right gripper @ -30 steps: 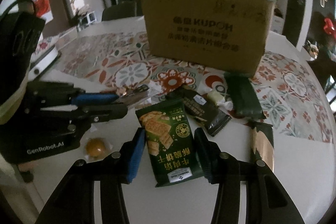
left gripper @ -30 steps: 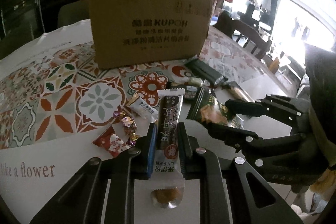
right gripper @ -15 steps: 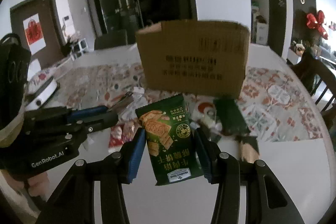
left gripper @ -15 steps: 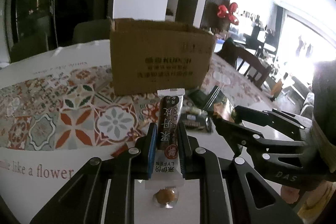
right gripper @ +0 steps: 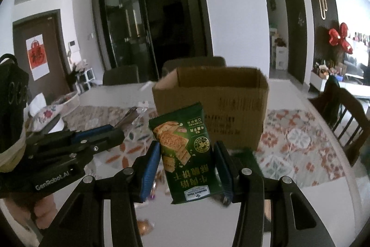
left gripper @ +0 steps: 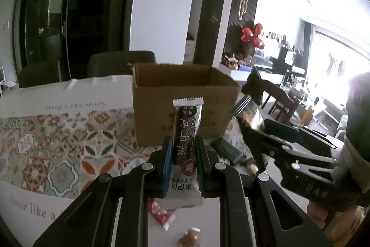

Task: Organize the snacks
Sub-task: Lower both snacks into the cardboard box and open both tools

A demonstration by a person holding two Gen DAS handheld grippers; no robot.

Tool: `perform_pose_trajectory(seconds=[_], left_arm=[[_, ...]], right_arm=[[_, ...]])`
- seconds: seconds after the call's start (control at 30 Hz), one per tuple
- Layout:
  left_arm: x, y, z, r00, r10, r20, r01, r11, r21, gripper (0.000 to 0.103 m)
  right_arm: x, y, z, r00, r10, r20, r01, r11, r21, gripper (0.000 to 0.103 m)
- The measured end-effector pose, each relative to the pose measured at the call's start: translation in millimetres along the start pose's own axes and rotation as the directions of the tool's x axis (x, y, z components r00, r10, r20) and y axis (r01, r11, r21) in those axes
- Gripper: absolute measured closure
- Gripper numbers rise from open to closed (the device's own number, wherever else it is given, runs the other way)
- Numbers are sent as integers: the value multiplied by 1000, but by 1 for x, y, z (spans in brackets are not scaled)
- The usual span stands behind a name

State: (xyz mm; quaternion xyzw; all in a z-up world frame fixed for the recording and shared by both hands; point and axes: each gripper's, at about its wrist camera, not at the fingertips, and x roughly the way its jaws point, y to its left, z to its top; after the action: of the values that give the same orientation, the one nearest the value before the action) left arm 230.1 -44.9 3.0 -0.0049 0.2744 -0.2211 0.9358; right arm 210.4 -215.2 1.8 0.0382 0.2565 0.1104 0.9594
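Observation:
My left gripper (left gripper: 183, 146) is shut on a slim brown-and-white snack bar (left gripper: 186, 131), held upright above the table. My right gripper (right gripper: 188, 154) is shut on a green biscuit packet (right gripper: 185, 149), also lifted off the table. An open brown cardboard box (left gripper: 185, 94) (right gripper: 222, 103) stands straight ahead of both, its top open toward me. In the left wrist view the right gripper (left gripper: 248, 129) shows at the right with the green packet (left gripper: 247, 105) seen edge-on. In the right wrist view the left gripper (right gripper: 120, 133) reaches in from the left.
Loose snacks lie on the table below: a red packet (left gripper: 161, 215), a wrapped candy (left gripper: 189, 240), dark green packets (left gripper: 225, 149). A patterned tablecloth (left gripper: 69, 142) covers the table. Dark chairs (left gripper: 120, 61) stand behind the box, a wooden chair (right gripper: 346, 112) at the right.
Both grippers have risen with their snacks and tilted up. The box's open top now shows, and the loose snacks on the table have dropped low in the views.

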Motion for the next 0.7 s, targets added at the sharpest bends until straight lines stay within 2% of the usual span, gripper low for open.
perform_pose_trajectory(seconds=[0.27,0.7], left_arm=[[13,7,36,999,16,40,-16,1000,5,84],[59,17,99,998,29,60,-31,999,30,84]], right_arm=[[13,-10,39,998,-26,63,26,1000,-6,54],[53,-29,95,996,-51,77,54,998,-32,54]])
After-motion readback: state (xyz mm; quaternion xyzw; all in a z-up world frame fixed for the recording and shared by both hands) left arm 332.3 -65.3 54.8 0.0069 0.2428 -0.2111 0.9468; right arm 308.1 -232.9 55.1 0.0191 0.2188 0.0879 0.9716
